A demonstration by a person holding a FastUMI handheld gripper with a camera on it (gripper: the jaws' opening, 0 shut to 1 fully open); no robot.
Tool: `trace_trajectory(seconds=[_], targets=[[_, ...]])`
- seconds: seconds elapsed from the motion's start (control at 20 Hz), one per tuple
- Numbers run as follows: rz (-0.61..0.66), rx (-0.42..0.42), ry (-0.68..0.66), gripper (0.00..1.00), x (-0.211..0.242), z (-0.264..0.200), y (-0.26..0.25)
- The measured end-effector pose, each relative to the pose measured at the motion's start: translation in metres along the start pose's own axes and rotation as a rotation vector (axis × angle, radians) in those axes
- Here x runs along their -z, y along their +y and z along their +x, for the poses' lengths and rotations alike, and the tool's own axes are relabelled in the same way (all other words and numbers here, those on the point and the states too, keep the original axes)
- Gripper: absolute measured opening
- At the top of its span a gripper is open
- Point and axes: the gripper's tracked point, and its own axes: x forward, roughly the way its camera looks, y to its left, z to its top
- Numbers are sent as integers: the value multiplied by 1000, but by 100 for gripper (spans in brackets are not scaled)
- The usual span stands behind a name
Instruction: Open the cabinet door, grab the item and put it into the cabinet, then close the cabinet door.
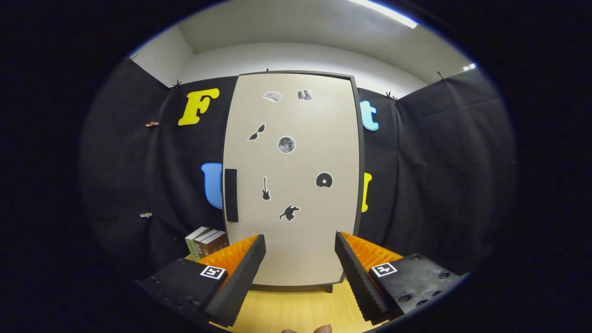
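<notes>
The gripper is spread wide with nothing between its fingers, hanging above the wooden table. Straight ahead, beyond the fingertips, stands the cabinet, its door shut and dotted with stickers, a dark handle on its left edge. The books stand just left of it, near the left finger.

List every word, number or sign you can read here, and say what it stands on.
No text is readable.
Books left of the cabinet: spine lettering too small to read.
Cabinet door: picture stickers only, no words.
Gripper, fingers open: square coded markers, not text.
</notes>
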Motion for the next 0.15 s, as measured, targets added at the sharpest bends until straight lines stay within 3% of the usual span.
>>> trace_trajectory(seconds=[0.15], targets=[[-3,-4,-1,98,0,0,0]])
